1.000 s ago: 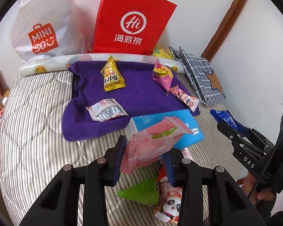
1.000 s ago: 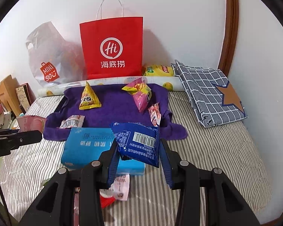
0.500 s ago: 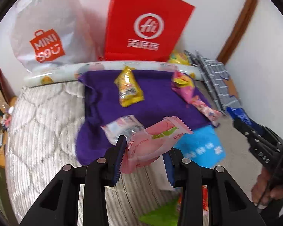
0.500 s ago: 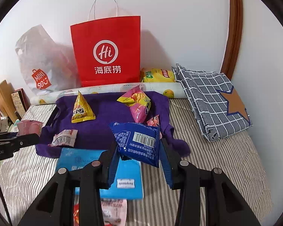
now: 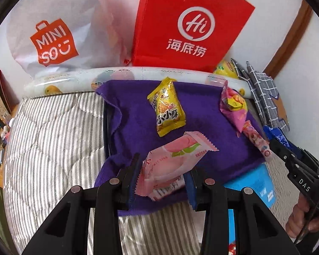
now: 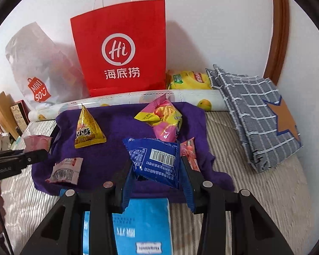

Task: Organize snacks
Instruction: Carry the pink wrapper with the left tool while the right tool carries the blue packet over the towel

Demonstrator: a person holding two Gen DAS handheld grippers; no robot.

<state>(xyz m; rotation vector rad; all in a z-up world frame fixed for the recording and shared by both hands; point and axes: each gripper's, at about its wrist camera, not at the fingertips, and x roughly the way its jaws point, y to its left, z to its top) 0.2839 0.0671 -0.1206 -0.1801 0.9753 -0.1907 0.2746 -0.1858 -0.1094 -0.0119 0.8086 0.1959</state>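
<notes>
striped bed [image 6: 255, 191] carries everything. purple towel [image 5: 138, 127] spread on it, below the red paper bag [image 6: 121, 53] and white plastic bag [image 5: 53, 31] at the wall. on the towel: yellow snack pack [image 5: 168, 110], pink-yellow pack [image 6: 163, 119], white sachet [image 6: 66, 170]. blue box [image 6: 142, 229] at the towel's near edge. left hand-held gripper [image 5: 162, 180] clamped on a pink snack pack [image 5: 172, 161], over the towel. right hand-held gripper [image 6: 157, 182] clamped on a blue snack pack [image 6: 157, 159], over the towel's near edge.
</notes>
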